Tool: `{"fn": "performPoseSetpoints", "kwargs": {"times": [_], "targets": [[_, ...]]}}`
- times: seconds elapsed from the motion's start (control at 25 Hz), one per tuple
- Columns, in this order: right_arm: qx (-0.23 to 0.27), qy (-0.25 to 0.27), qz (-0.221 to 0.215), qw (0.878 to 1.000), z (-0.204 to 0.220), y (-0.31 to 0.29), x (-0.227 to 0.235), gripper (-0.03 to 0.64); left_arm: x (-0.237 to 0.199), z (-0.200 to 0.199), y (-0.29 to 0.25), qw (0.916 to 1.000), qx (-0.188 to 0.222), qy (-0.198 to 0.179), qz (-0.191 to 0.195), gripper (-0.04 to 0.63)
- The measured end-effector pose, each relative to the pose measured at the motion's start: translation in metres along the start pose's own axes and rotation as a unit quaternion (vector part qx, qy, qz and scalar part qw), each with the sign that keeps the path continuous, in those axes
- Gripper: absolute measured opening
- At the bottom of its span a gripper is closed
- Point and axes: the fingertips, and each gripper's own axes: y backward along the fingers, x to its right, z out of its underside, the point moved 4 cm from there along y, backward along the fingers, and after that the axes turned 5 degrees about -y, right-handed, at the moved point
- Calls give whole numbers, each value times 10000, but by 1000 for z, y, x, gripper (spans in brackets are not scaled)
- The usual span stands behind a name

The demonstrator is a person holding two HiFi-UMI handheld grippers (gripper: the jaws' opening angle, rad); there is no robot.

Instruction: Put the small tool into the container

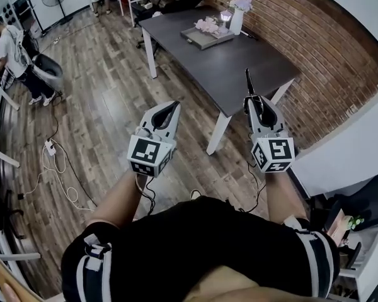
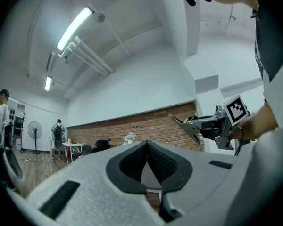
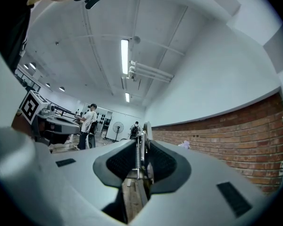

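1. The wood floor (image 1: 107, 87) is the biggest thing. A brick wall (image 1: 315, 43) runs along the right side of the room.
2. A dark table (image 1: 239, 68) stands by that wall. The person holds both claws up in the air near its closest corner.
3. Another person (image 1: 12, 52) stands far off at the left side of the room.
4. The left gripper (image 1: 174, 106) has its two jaws closed. In the left gripper view the tips of the left gripper (image 2: 146, 144) touch, and nothing sits between them.
5. The right gripper (image 1: 252, 99) has its jaws squeezed narrow on the small tool (image 1: 247, 80).
6. A flat gray tray (image 1: 198, 41) lies at the far end of the table. It has some pink things in it. It is well apart from both claws.
7. A white vase (image 1: 237, 22) with flowers stands just beside the tray.
8. The small tool is thin and dark, and it pokes out past the jaw tips. In the right gripper view the right gripper (image 3: 142, 142) pinches the small tool (image 3: 137, 157), and a little spring shows on it. The tool is in the claw, not in the tray.
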Motion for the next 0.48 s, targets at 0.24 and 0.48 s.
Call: {"fn": "performPoseSetpoints", "kwargs": {"times": [0.24, 0.48], "targets": [[73, -73, -53, 9999, -11, -26, 24, 89, -8, -16, -34, 9999, -9, -99, 56, 9], [33, -151, -114, 9998, -10, -47, 52, 89, -10, -21, -70, 9998, -173, -104, 78, 9]]}}
